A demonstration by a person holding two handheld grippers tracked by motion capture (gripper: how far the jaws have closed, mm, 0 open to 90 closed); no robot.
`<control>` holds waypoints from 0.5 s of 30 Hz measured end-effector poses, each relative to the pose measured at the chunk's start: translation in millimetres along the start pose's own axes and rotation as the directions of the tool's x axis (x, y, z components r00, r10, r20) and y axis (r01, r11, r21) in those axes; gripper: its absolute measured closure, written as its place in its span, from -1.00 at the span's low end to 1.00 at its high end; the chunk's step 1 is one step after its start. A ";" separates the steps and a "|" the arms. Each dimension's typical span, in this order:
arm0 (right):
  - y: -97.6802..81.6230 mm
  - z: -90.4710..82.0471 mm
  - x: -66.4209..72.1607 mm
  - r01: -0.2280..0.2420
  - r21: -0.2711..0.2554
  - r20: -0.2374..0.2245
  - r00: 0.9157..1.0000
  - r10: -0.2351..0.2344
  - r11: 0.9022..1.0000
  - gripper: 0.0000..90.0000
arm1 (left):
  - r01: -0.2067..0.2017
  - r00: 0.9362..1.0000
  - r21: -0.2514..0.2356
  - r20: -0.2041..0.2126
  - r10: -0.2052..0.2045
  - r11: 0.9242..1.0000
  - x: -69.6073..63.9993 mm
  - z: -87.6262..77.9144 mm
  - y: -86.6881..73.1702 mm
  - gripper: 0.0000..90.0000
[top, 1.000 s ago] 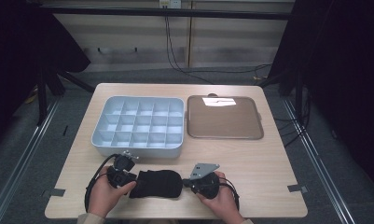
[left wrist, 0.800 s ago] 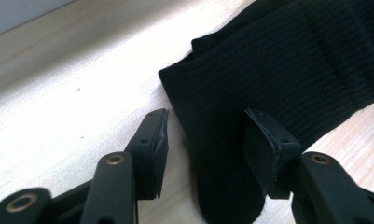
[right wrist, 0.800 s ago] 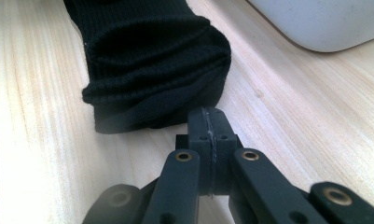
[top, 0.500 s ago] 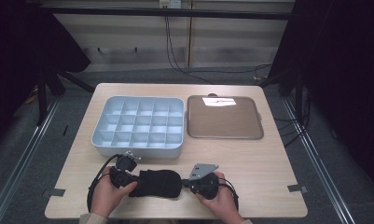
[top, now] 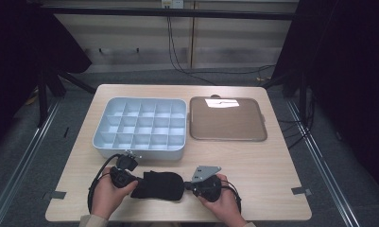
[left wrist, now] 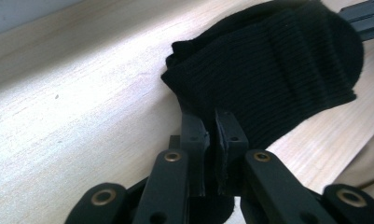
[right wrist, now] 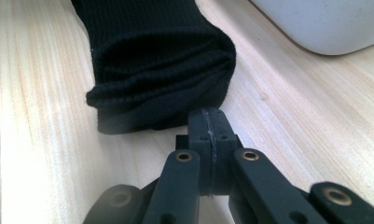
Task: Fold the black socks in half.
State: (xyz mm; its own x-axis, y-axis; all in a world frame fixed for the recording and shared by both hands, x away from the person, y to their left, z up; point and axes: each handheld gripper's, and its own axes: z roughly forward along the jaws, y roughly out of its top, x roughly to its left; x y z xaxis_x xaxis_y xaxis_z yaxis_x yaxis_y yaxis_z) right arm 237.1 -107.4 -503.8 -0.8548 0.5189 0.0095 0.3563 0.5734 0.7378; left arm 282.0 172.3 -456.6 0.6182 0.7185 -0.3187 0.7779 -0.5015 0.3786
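The folded black sock point(top: 158, 185) lies on the table's point(top: 272, 170) near edge between my grippers. My left gripper point(left wrist: 211, 140) has just been closing and now pinches its edge; my right gripper point(right wrist: 208, 128) is clamped at the other end, so lifting looks possible.

A pale rectangular wooden table point(top: 272, 175) carries a light-grey plastic compartment box point(top: 140, 127), a flat brown square tray point(top: 227, 120) just beside it, and a folded black ribbed sock point(top: 159, 185) near the front edge.
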 end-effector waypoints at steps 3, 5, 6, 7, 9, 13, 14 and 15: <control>0.0 -0.1 0.0 -0.003 0.002 -0.001 1.000 0.003 1.000 1.00 | 0.000 1.000 -0.003 0.008 0.000 1.000 0.1 -2.0 1.2 0.86; -0.1 -0.1 -0.2 -0.004 0.000 -0.002 1.000 0.004 1.000 1.00 | -0.007 1.000 0.003 0.013 0.007 1.000 0.4 -3.5 1.8 0.86; 0.0 -0.2 -0.2 -0.003 0.002 -0.001 1.000 0.003 1.000 1.00 | 0.000 1.000 -0.006 0.016 0.000 1.000 -0.1 -4.1 2.0 0.86; 0.1 -0.1 -0.1 -0.003 0.002 -0.001 1.000 0.003 1.000 1.00 | 0.000 1.000 -0.007 0.017 0.000 1.000 -0.5 -5.1 2.3 0.86; 0.1 0.2 -0.1 -0.002 0.001 -0.002 1.000 0.002 1.000 1.00 | -0.002 1.000 -0.009 0.021 0.002 1.000 -0.9 -6.6 2.9 0.85; 0.4 0.4 0.2 -0.001 0.001 -0.001 1.000 0.001 1.000 1.00 | -0.006 1.000 -0.001 0.014 0.006 1.000 -2.5 -6.9 3.5 0.85; 0.4 0.4 0.0 0.001 0.001 -0.001 1.000 -0.001 1.000 1.00 | -0.007 1.000 0.001 0.015 0.007 1.000 -3.1 -6.9 3.6 0.85; 0.3 0.4 0.1 -0.001 0.000 -0.002 1.000 0.001 1.000 1.00 | -0.011 1.000 -0.001 0.013 0.011 1.000 -3.3 -7.3 3.9 0.85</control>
State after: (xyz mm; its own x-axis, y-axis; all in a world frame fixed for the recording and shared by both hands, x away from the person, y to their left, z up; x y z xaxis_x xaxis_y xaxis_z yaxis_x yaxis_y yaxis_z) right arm 237.2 -106.9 -503.8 -0.8551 0.5184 0.0119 0.3576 0.5729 0.7375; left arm 282.2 171.5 -447.8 0.6278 0.7069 -0.3259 0.7712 -0.5085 0.3829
